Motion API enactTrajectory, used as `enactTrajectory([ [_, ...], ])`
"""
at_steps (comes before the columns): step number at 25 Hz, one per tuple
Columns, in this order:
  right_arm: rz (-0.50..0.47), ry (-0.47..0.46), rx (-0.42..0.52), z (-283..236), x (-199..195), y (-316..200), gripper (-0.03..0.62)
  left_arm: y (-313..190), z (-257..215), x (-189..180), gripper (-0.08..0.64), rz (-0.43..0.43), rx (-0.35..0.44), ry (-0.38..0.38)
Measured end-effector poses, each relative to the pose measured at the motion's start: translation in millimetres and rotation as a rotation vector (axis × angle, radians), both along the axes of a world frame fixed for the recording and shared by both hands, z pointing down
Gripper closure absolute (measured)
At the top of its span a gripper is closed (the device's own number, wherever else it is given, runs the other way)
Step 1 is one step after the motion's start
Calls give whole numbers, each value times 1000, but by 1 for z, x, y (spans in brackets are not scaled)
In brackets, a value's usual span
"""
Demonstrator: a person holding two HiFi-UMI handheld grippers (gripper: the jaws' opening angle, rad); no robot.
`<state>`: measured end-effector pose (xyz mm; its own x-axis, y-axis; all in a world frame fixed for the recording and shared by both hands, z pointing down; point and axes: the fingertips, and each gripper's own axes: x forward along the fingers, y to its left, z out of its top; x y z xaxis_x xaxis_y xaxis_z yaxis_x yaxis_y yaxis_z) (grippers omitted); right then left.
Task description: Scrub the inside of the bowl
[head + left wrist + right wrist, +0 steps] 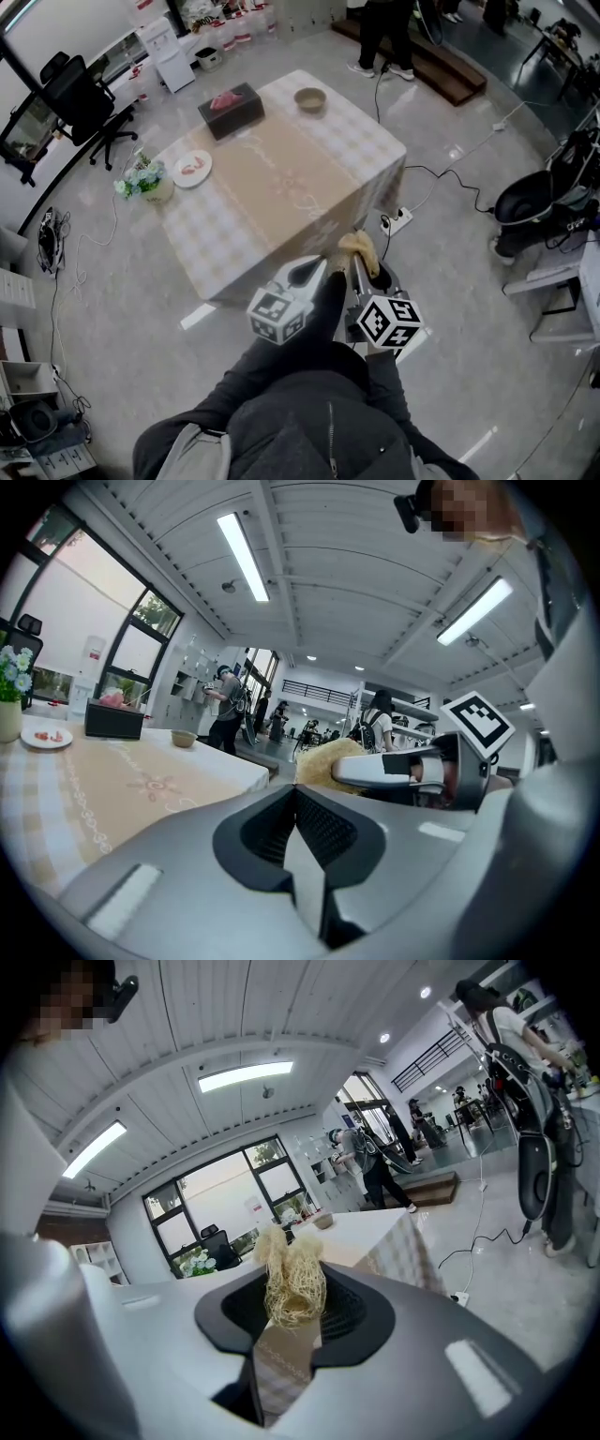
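A small tan bowl stands at the far end of the checked table; it also shows far off as the bowl and the bowl. Both grippers hover off the table's near corner, close to my body and well away from the bowl. My right gripper is shut on a yellow fibrous scrubber, which sticks out past its jaws as the scrubber. My left gripper is shut with nothing between its jaws. The scrubber sits just right of the left jaws.
On the table are a dark tissue box, a white plate and a vase of flowers. An office chair stands far left. A power strip and cables lie on the floor right of the table. A person stands beyond.
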<state>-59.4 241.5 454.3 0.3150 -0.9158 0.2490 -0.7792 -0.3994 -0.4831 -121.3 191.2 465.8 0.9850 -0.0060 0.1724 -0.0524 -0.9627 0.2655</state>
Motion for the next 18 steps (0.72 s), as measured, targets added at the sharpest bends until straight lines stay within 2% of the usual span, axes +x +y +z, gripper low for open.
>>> enactTrajectory([
  [9,-8,24,-8,-3,29,-28,483,-30,-2,34,549,-5,-14,22],
  [18,-6,56,-23,-7,74,-52,483,-56,-18,93,549,-7,-19,75],
])
